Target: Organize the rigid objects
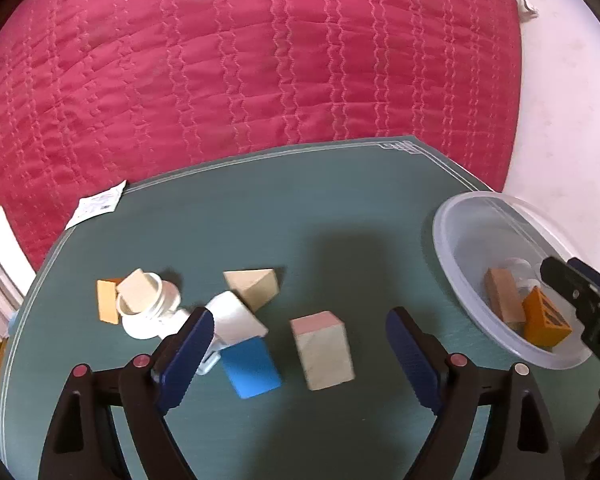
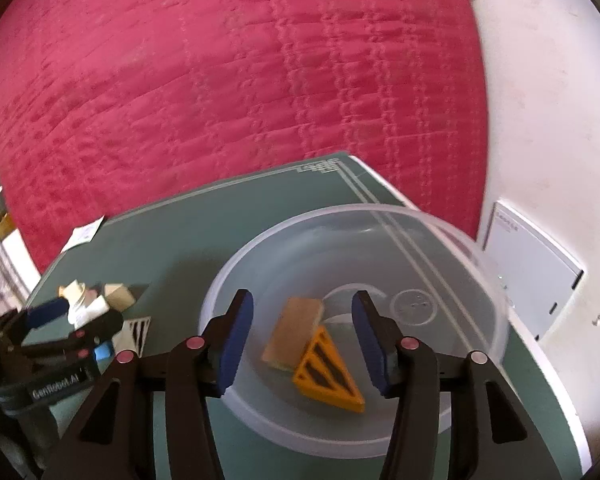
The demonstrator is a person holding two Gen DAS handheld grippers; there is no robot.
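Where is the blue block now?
In the left wrist view, the blue block lies on the green table, low centre, between a white wedge and the pink-topped block.

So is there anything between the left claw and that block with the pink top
Nothing visible. The left claw is open, and the pink-topped block sits on the green mat in the gap between its fingers, with no pad touching it. The blue block lies just to its left, close but not in the way.

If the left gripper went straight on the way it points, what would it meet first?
Most likely the pink-topped block, which lies between the open fingers of the left gripper, ahead of them on the green mat. The blue block sits just left of that line; depth is uncertain.
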